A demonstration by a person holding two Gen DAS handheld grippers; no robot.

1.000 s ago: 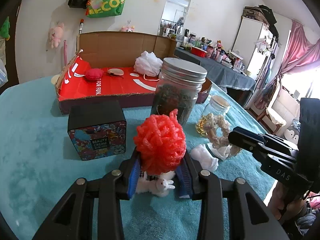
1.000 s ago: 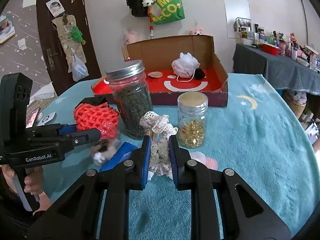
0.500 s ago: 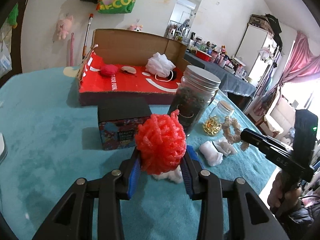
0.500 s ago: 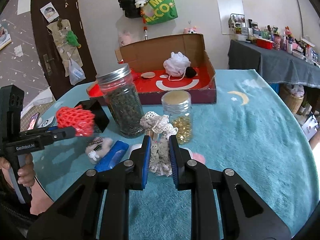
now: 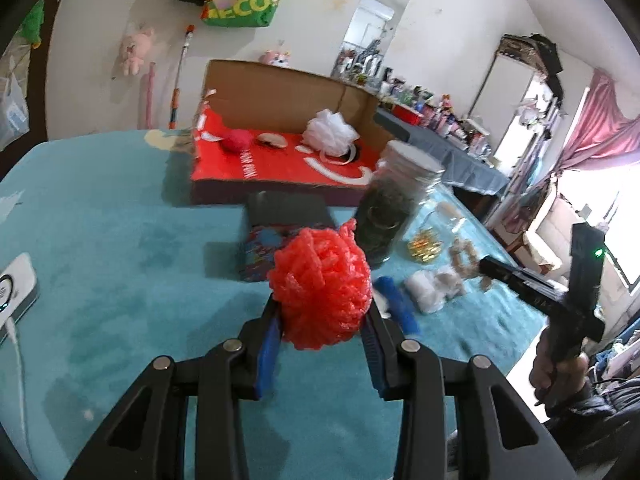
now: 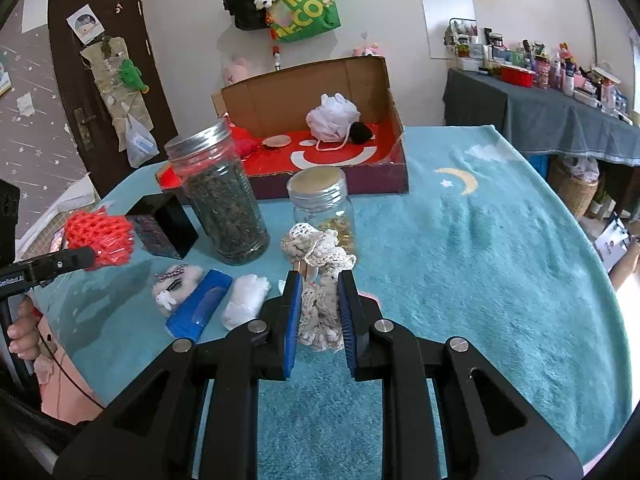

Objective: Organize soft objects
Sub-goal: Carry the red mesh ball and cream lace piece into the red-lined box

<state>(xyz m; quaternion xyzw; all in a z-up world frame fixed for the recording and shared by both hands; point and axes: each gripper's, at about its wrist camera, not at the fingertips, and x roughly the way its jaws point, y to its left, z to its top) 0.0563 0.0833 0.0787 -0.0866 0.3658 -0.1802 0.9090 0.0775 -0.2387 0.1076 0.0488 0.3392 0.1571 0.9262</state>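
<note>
My left gripper is shut on a red mesh pouf, held above the teal table cover; the right wrist view shows that pouf at far left. My right gripper is shut on a cream lace piece in front of the small jar. An open cardboard box with a red floor stands at the back. It holds a white pouf, a pink ball and a black pompom. A small plush and a white roll lie on the cover.
A tall jar of dark contents, a small jar of gold bits and a black box stand mid-table. A blue bar lies by the plush. A white device sits at the left edge. A cluttered side table is at right.
My left gripper has carried the red pouf up and off to the left, away from the jars, uncovering the plush and blue bar. My right gripper keeps the lace piece and has shifted a little.
</note>
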